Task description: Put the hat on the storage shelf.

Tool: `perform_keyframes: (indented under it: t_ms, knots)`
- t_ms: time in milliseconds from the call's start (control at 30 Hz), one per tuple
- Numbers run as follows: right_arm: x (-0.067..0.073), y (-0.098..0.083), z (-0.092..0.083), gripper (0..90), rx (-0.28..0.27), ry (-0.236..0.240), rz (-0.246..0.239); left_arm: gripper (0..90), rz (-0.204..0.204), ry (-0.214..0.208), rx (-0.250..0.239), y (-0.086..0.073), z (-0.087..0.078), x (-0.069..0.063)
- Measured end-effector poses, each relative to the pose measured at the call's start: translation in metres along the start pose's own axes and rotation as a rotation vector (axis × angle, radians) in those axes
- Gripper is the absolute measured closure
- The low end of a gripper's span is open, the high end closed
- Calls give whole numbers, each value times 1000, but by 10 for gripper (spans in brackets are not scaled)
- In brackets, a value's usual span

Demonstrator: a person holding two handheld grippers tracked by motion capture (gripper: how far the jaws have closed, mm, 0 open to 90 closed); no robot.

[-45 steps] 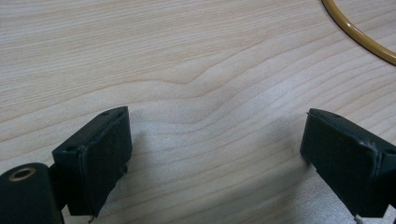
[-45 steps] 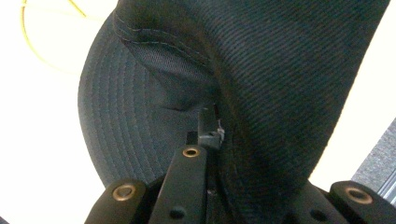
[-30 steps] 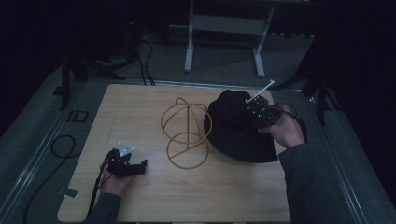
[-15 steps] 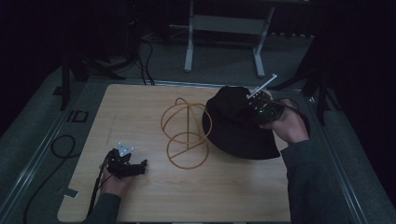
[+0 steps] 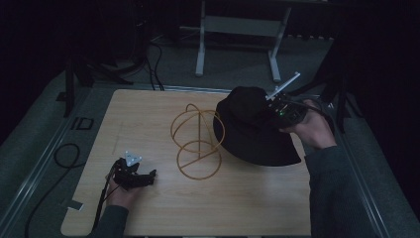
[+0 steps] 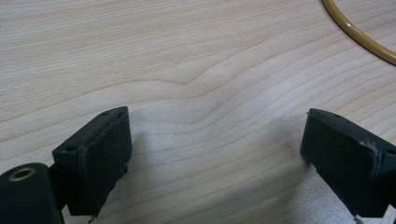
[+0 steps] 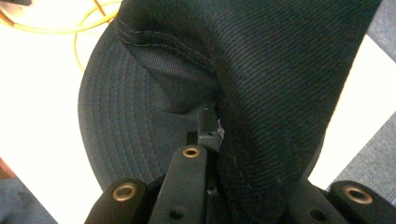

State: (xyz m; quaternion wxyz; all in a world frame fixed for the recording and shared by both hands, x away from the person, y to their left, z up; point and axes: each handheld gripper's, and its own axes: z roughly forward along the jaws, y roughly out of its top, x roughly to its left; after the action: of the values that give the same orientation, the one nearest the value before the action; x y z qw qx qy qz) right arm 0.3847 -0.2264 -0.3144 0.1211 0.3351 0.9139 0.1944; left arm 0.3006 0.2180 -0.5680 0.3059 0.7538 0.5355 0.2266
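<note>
A black bucket hat (image 5: 250, 129) hangs over the right part of the wooden table (image 5: 148, 124), its brim drooping down. My right gripper (image 5: 270, 114) is shut on the hat's crown fabric and holds it lifted; in the right gripper view the dark cloth (image 7: 261, 84) is pinched between the jaws. A yellow wire stand (image 5: 195, 141) made of rings sits at the table's centre, just left of the hat. My left gripper (image 5: 148, 176) rests low at the front left, open, with bare wood between its fingers (image 6: 95, 154).
A curve of the yellow stand's base ring (image 6: 359, 35) lies ahead and to the right of the left gripper. Cables (image 5: 59, 153) trail over the grey floor at the left. A white metal frame (image 5: 237, 29) stands beyond the table's far edge.
The right gripper has lifted the hat a little higher and shifted it slightly to the right and away. The left gripper has stayed still.
</note>
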Motion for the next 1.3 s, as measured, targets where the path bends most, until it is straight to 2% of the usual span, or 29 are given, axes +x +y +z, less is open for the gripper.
perform_keyframes:
  t_ms: [233,433,1300]
  knots:
    - [-3,1,-3,879,-2,12,-17,94,0,0,0,0,0,0]
    - [-8,0,-11,880,-29,27,-13,94,-1,-1,0,0,0,0]
    - [-22,-2,-37,882,-59,-8,19,93,1,0,0,0,0,0]
